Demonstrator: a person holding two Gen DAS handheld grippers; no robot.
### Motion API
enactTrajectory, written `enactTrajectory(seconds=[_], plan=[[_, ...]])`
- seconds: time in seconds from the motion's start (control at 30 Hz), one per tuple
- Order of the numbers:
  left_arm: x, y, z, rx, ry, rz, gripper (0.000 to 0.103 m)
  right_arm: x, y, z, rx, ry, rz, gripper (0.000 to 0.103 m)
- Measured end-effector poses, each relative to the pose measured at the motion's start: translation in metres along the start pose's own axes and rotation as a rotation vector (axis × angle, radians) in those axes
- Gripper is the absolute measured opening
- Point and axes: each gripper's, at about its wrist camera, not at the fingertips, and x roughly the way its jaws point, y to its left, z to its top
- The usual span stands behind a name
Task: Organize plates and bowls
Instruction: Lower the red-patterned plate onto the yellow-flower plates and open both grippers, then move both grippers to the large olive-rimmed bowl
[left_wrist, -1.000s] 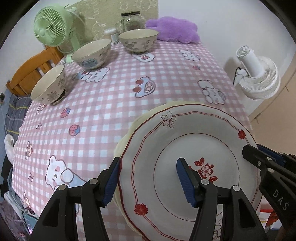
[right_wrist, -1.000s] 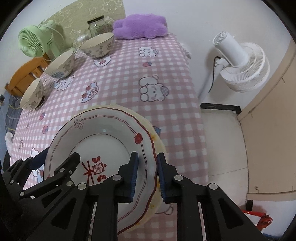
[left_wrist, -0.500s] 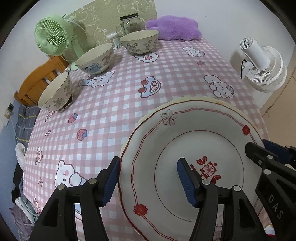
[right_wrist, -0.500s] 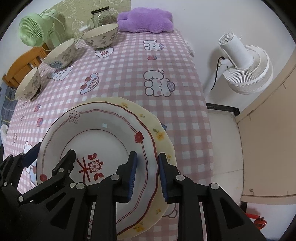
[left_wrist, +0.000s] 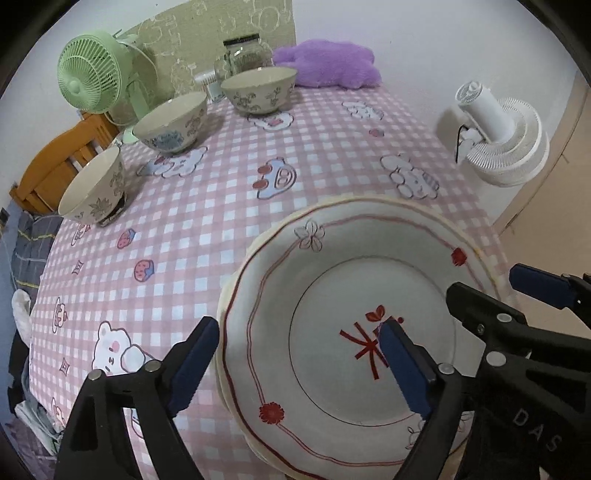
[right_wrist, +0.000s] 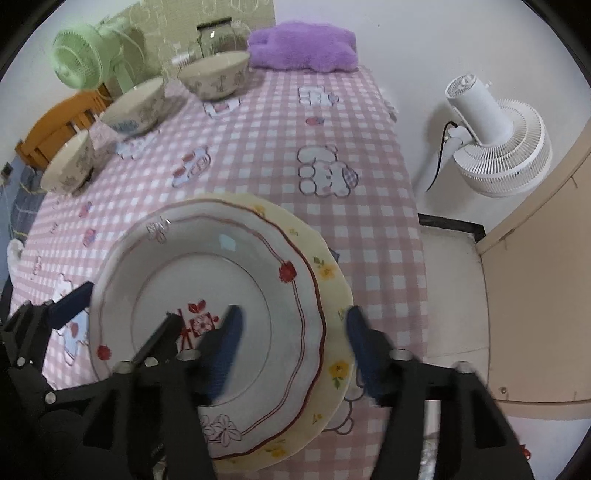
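Observation:
A white plate with red trim (left_wrist: 332, 295) (right_wrist: 221, 280) lies on a larger cream plate with yellow flowers (right_wrist: 328, 266) (left_wrist: 369, 203) at the near end of the pink checked table. My left gripper (left_wrist: 299, 354) is open, straddling the white plate's left rim. My right gripper (right_wrist: 291, 332) is open, its jaws either side of the plates' right rims. Three patterned bowls stand apart at the far left: the near one (left_wrist: 94, 195) (right_wrist: 70, 168), the middle one (left_wrist: 171, 122) (right_wrist: 135, 107), the far one (left_wrist: 258, 90) (right_wrist: 214, 75).
A green fan (left_wrist: 88, 77), a glass jar (left_wrist: 243, 53) and a purple plush cushion (left_wrist: 328, 68) stand at the table's far end. A white floor fan (right_wrist: 498, 144) stands right of the table. A wooden chair (left_wrist: 55, 162) stands at the left.
My right gripper has opened and let go of the white plate's rim. The plate now rests on the cream plate. My left gripper stays open around it.

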Motion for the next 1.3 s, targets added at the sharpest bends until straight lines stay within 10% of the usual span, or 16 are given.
enactTrajectory(seconds=[0.7, 1.3], plan=[[-0.041, 0.084, 0.008, -0.006, -0.078, -0.11, 0.091, -0.044, 0.064, 0.011, 0.079, -0.104, 0.011, 0.066], [-0.032, 0.245, 0.026, 0.001, -0.113, -0.098, 0.091, -0.038, 0.221, 0.045, 0.101, -0.178, -0.008, 0.085]])
